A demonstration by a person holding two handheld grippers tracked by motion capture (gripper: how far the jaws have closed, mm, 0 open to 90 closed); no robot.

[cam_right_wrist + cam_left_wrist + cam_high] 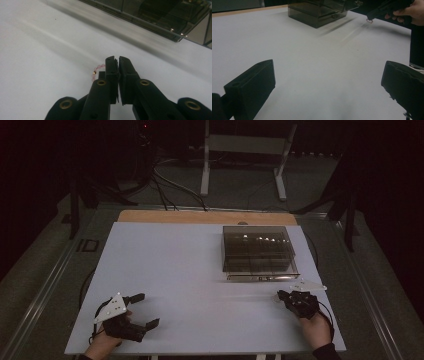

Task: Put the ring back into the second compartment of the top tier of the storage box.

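A small ring of pink beads with a gold bead (pixel 96 70) sticks out to the left of my right gripper (pixel 117 62), whose jaws are pressed together on it just above the white table sheet (pixel 190 270). In the high view my right gripper (pixel 281 295) sits at the front right, a short way in front of a smoky clear box (pixel 260 251) with compartments. The left gripper view shows the bead ring (pixel 369 21) hanging at that gripper's tip. At the front left, my left gripper (pixel 147 310) rests open, jaws wide apart with nothing between them.
The box (pixel 317 15) stands at the back right of the sheet, its front drawer edge (pixel 150 21) close ahead of the right gripper. A wooden strip (pixel 205 217) borders the table's far edge. Cables and a metal stand's legs (pixel 205 165) lie on the floor beyond.
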